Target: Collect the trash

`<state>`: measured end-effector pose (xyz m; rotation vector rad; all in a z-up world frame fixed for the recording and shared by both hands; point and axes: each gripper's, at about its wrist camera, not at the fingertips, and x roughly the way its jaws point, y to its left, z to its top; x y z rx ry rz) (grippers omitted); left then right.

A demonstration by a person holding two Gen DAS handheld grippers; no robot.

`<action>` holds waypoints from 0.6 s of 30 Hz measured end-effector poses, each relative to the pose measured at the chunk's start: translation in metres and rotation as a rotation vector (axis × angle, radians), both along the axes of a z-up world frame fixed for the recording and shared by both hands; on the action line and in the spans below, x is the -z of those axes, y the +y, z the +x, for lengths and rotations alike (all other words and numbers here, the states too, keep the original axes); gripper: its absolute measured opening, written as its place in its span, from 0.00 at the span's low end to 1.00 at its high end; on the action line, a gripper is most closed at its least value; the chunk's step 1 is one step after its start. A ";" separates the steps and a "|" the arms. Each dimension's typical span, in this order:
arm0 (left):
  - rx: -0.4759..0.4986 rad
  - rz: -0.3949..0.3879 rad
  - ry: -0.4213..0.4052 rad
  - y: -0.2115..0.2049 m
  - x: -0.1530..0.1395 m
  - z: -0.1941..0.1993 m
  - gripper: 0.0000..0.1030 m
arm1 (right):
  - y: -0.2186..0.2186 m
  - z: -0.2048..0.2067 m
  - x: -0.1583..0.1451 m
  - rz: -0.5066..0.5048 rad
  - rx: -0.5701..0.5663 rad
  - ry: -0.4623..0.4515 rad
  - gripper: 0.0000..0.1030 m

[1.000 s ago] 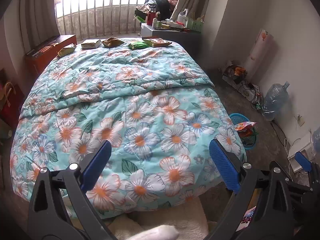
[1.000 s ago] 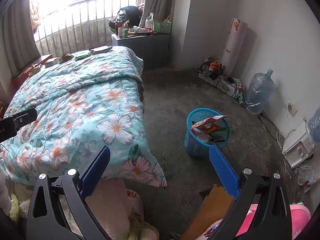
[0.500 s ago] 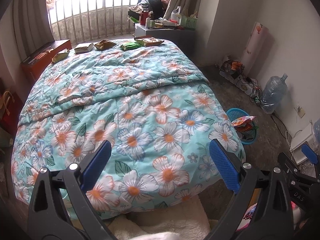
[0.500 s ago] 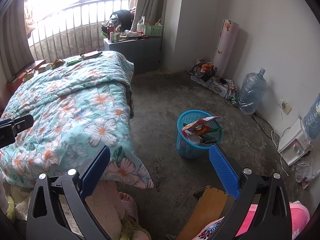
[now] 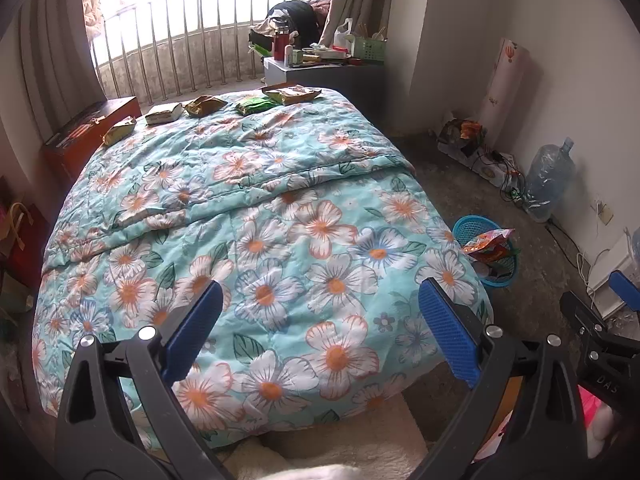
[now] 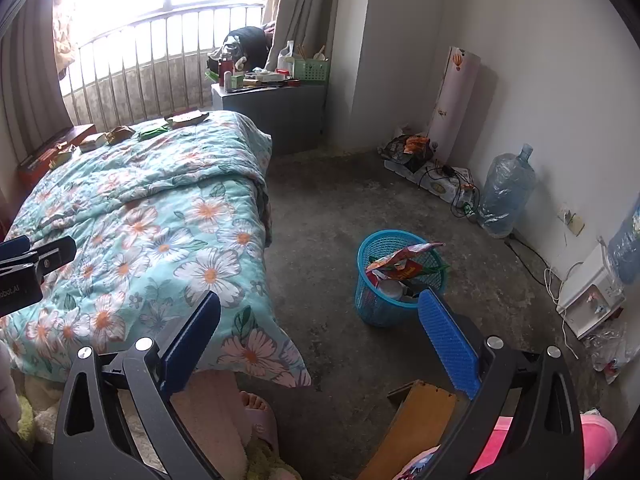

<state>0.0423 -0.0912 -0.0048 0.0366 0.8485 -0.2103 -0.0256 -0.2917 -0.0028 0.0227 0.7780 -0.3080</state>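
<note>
Several crumpled snack wrappers (image 5: 204, 105) lie in a row along the far end of the flowered quilt (image 5: 256, 216); a green wrapper (image 5: 253, 106) is among them. The same row of wrappers (image 6: 120, 134) shows small in the right wrist view. A blue mesh basket (image 6: 370, 304) stuffed with wrappers stands on the floor right of the bed, also seen as the basket (image 5: 468, 228) past the quilt's corner. My left gripper (image 5: 320, 316) hangs open over the bed's near end, empty. My right gripper (image 6: 318, 320) is open and empty above the floor, near the basket.
A grey cabinet (image 6: 280, 108) crowded with bottles stands by the window rail. A water jug (image 6: 506, 196), cables and boxes line the right wall. A red-brown chest (image 5: 80, 132) sits left of the bed. A person's slippered foot (image 6: 256, 412) and a wooden board (image 6: 416, 420) are below my right gripper.
Both grippers have drawn back and tilted up a little, so more of the room and window shows. Both stay open and empty; nothing on the bed has moved.
</note>
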 end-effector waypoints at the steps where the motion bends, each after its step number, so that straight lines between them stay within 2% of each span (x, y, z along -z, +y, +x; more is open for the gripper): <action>1: 0.002 0.003 0.003 0.000 0.001 0.000 0.91 | -0.001 0.000 0.001 0.002 0.000 0.001 0.93; 18: 0.049 0.005 0.031 -0.018 0.005 0.001 0.91 | -0.011 0.000 0.007 0.015 0.019 0.007 0.93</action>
